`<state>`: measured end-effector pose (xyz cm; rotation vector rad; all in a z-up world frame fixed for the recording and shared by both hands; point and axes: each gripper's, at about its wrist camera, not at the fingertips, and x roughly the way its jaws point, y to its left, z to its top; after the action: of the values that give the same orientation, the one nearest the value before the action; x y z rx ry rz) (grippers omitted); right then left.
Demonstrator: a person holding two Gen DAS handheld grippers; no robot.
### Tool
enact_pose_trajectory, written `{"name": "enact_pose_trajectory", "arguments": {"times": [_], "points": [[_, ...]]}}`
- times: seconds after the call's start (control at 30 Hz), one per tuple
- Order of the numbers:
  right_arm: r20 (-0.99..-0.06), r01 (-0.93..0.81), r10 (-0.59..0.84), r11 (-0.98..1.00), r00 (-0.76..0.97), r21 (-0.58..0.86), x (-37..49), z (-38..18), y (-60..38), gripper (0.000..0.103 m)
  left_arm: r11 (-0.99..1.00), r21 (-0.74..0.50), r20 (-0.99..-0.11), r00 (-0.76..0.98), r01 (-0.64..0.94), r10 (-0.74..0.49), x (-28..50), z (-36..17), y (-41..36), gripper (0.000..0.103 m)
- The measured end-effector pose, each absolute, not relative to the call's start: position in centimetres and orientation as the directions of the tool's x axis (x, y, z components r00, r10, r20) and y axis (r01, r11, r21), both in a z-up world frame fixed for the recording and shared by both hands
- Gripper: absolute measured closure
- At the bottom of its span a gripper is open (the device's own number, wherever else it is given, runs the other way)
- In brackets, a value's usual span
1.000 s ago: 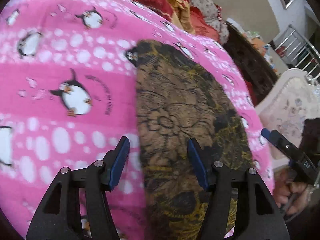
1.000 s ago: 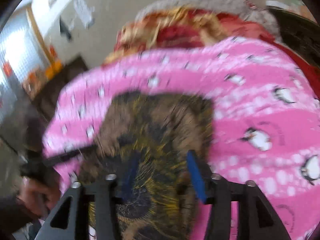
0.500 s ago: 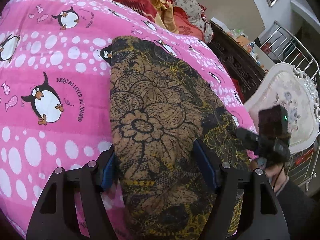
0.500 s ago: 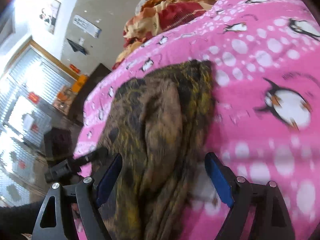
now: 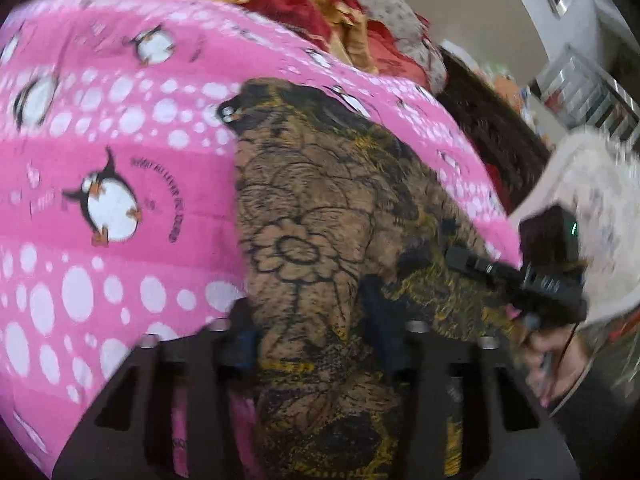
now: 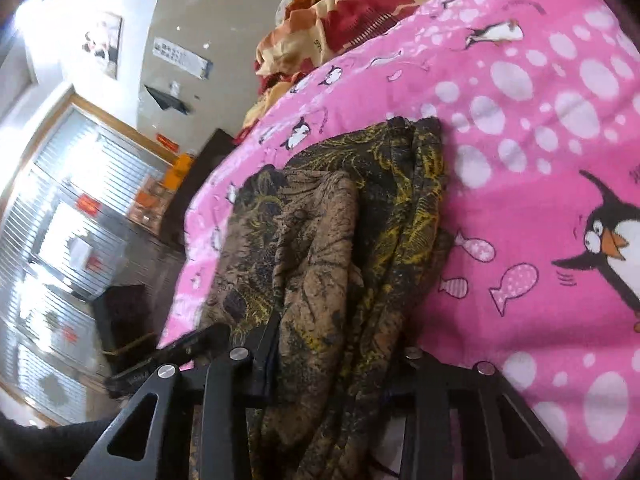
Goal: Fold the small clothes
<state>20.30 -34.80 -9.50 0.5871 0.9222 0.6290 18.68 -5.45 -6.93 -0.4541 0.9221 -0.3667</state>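
Both grippers have just been closing on the brown-and-black floral garment (image 5: 320, 208), which lies on a pink penguin-print blanket (image 5: 100, 200) spread over a bed. A second ago each pair of jaws stood wide, with cloth merely lying between them; now the left gripper (image 5: 312, 340) pinches a gathered ridge of the near hem, and the right gripper (image 6: 340, 356) is pressed together on a bunched handful of the same edge. In the left wrist view the right gripper (image 5: 516, 280) shows off to the right, its fingers reaching onto the cloth, with the person's hand (image 5: 556, 356) behind it. In the right wrist view the tip of the left gripper (image 6: 192, 344) pokes in just to the left.

The double grip suggests the near edge is secured and the next fold can probably begin, likely by carrying that edge away from the tools toward the far end.

The garment's long axis runs straight away from both grippers, from the hem held in the jaws to its far end near the middle of the blanket. It already looks folded lengthwise, with a lighter brown layer lying over a darker yellow-flecked one. A heap of red and orange bedding (image 6: 340, 16) sits well beyond it, apart from the cloth.
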Motion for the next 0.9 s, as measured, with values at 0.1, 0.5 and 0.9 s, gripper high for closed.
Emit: {"name": "enact_pose_trajectory", "arguments": {"times": [0.1, 0.5, 0.9], "points": [[-0.561, -0.207, 0.682, 0.703, 0.469, 0.681, 20.4, -9.2, -34.2, 0.071, 0.823, -0.563, -0.658, 0.562, 0.076, -0.502, 18.4, -6.7, -4.9, 0.085], [-0.516, -0.291, 0.709, 0.684, 0.480, 0.669, 19.8, -4.9, -25.2, 0.080, 0.883, -0.457, -0.602, 0.694, 0.105, -0.394, 16.1, -0.7, 4.6, 0.087], [-0.536, -0.129, 0.712, 0.648, 0.454, 0.751, 21.3, -8.6, -22.5, 0.066, 0.895, -0.446, -0.691, 0.630, 0.015, -0.355, 17.1, -4.8, 10.0, 0.071]]}}
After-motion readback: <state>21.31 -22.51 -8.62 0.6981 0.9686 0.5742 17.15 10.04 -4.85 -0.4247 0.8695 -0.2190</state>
